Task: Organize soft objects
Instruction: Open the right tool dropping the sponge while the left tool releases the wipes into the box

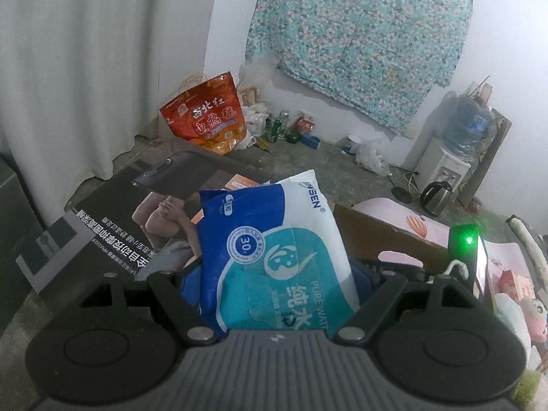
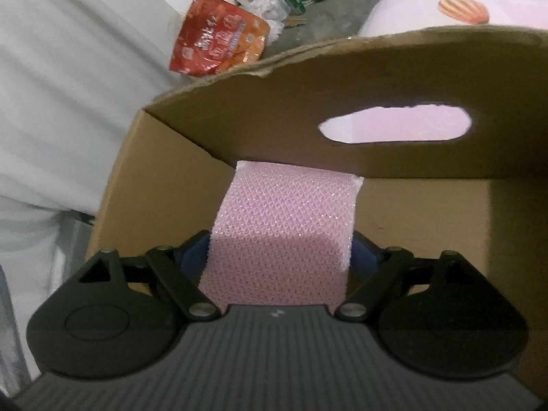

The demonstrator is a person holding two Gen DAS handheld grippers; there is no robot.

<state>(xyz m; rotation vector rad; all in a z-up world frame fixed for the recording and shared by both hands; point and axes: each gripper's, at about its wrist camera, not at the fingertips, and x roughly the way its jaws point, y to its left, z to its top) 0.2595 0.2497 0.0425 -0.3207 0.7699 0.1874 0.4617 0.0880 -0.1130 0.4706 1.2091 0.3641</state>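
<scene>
A blue and white pack of wet wipes [image 1: 274, 239] stands upright between the blue pads of my left gripper [image 1: 275, 281], which is shut on it above the floor. The fingertips are hidden behind the pack. Just to its right is the rim of a brown cardboard box [image 1: 376, 236]. My right gripper [image 2: 281, 257] reaches down inside that cardboard box [image 2: 342, 78] with a pink mesh sponge [image 2: 284, 212] between its blue pads. Both pads touch the sponge's sides. The sponge's far end lies under the box wall with the handle hole.
A black printed carton [image 1: 102, 233] lies left of the wipes. A red bag [image 1: 205, 116], cans and litter sit by the far wall. A water dispenser [image 1: 455, 144] and kettle [image 1: 435, 195] stand right. A pink tub [image 2: 411, 10] is behind the box; a plush toy [image 1: 534, 311] lies right.
</scene>
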